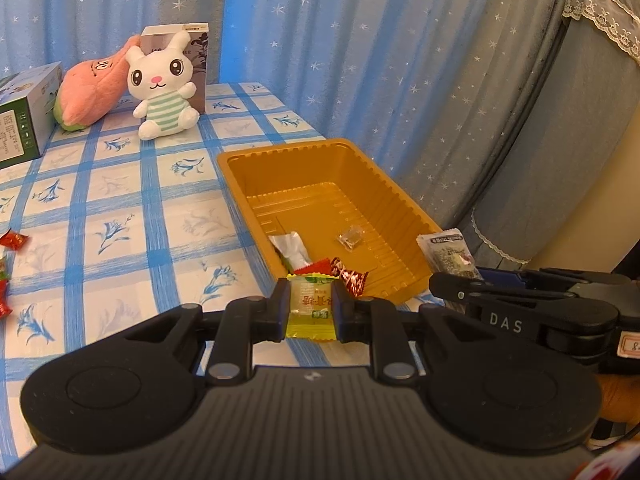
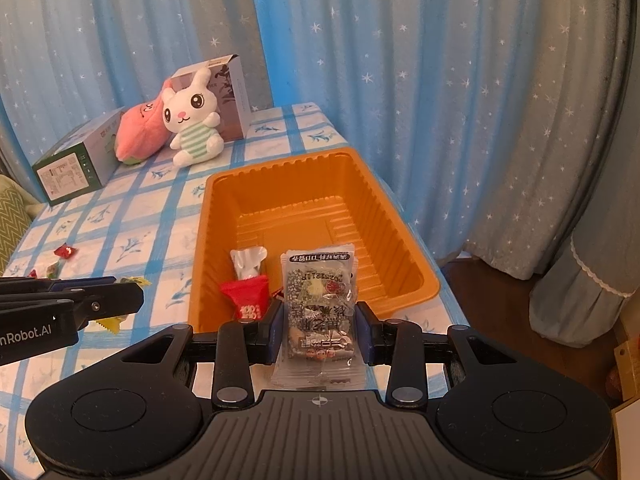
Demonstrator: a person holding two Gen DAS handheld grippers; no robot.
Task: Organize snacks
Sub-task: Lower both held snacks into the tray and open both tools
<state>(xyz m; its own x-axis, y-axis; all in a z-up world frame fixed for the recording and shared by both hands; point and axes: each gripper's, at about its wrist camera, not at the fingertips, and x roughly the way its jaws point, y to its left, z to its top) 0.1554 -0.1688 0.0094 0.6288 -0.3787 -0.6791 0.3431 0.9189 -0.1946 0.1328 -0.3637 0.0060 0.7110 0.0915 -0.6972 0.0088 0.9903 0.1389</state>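
An orange plastic tray [image 1: 400,208] [image 2: 384,208] stands at the table's right edge. In it lie a white packet [image 1: 290,246] [image 2: 248,262], a red packet [image 2: 246,298], a red candy [image 1: 352,276] and a small clear wrapper [image 1: 350,237]. My left gripper [image 1: 311,307] is shut on a yellow-green candy [image 1: 310,312], just before the tray's near rim. My right gripper [image 2: 318,320] is shut on a clear grey snack packet [image 2: 318,312] at the tray's near rim; that packet also shows in the left wrist view [image 1: 450,254].
Loose candies [image 2: 66,251] [image 1: 12,240] lie on the checked tablecloth [image 1: 132,208] at the left. A white plush rabbit [image 1: 164,84], a pink plush toy [image 1: 94,92] and two boxes [image 1: 24,116] [image 2: 234,92] stand at the back. Curtains [image 1: 360,40] hang behind.
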